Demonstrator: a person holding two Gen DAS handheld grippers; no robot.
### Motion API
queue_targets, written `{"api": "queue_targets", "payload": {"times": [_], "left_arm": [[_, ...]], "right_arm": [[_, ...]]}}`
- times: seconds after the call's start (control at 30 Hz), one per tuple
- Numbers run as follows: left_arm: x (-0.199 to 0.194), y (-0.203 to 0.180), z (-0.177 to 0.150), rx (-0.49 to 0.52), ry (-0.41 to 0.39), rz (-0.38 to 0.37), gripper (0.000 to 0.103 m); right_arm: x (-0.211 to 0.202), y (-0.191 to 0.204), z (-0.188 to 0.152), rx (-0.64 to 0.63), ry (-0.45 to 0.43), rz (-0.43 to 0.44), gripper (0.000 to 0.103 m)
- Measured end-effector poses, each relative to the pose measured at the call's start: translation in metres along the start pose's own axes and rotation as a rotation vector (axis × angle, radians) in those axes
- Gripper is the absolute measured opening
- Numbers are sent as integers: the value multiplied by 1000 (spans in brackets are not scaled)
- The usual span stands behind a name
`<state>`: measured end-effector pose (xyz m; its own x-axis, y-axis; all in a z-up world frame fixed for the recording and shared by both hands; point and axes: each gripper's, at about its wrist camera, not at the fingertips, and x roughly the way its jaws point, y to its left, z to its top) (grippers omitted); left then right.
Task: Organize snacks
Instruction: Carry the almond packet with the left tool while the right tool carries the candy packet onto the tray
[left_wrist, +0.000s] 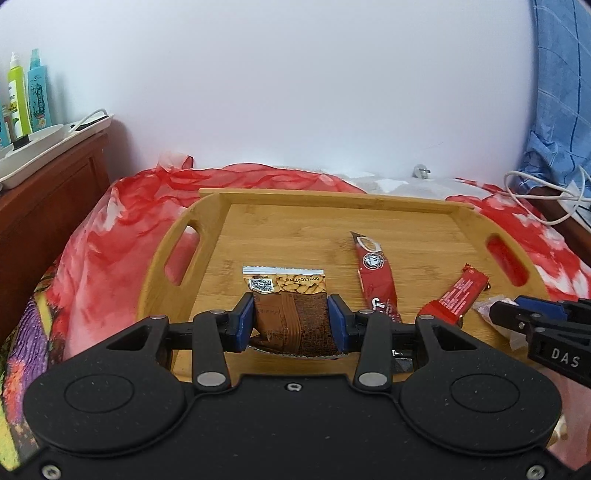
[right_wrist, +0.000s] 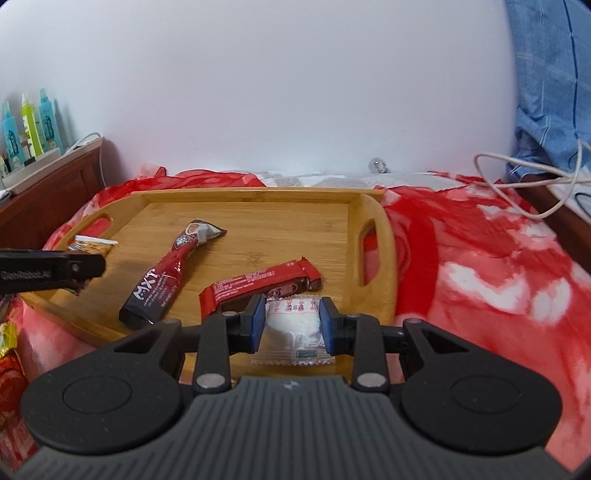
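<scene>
Over the wooden tray (left_wrist: 295, 201), the left gripper (left_wrist: 291, 319) pinches a light, crinkly peanut packet (left_wrist: 288, 295) by its sides, while the right gripper (right_wrist: 292, 321) pinches a soft white candy packet (right_wrist: 293, 325) likewise.

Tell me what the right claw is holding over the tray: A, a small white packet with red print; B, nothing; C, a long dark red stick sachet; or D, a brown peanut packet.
A: in the right wrist view, the right claw is closed on a small white packet with red print, above the wooden tray's near edge.
</scene>
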<state>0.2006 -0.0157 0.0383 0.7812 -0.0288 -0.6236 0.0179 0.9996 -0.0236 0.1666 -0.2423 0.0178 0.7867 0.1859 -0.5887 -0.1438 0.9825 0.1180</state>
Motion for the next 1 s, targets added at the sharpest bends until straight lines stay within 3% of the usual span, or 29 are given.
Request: {"api": "queue_targets", "payload": {"times": [1.0], "left_arm": [[28, -11, -10, 65, 0, -20, 40]], "right_arm": [[13, -4, 2, 41, -17, 36, 36]]}}
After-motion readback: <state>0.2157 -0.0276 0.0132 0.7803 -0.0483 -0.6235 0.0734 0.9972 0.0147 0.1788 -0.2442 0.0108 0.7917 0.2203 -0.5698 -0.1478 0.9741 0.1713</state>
